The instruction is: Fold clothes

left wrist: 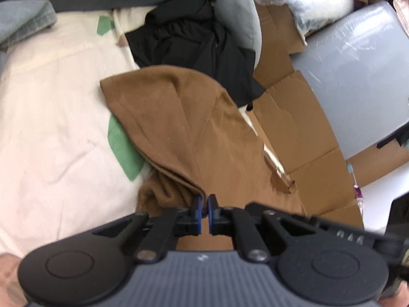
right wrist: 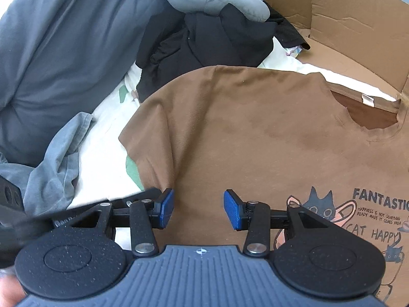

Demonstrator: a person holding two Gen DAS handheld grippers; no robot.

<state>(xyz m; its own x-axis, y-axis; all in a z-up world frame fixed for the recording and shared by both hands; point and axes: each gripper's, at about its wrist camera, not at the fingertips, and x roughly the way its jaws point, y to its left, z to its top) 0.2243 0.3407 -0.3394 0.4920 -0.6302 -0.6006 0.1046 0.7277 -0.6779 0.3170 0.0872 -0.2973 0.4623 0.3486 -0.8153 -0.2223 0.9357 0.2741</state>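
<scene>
Now the left gripper [left wrist: 204,206] has its jaws pinched on the brown shirt [right wrist: 255,133] spread on the bed [left wrist: 51,107], right gripper [right wrist: 198,208] hovering wide above it, likely mid-fold, needing that edge carried across.

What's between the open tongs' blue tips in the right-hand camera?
Only brown T-shirt fabric shows between the right tongs' blue pads, with nothing gripped. The right wrist view shows this.
</scene>
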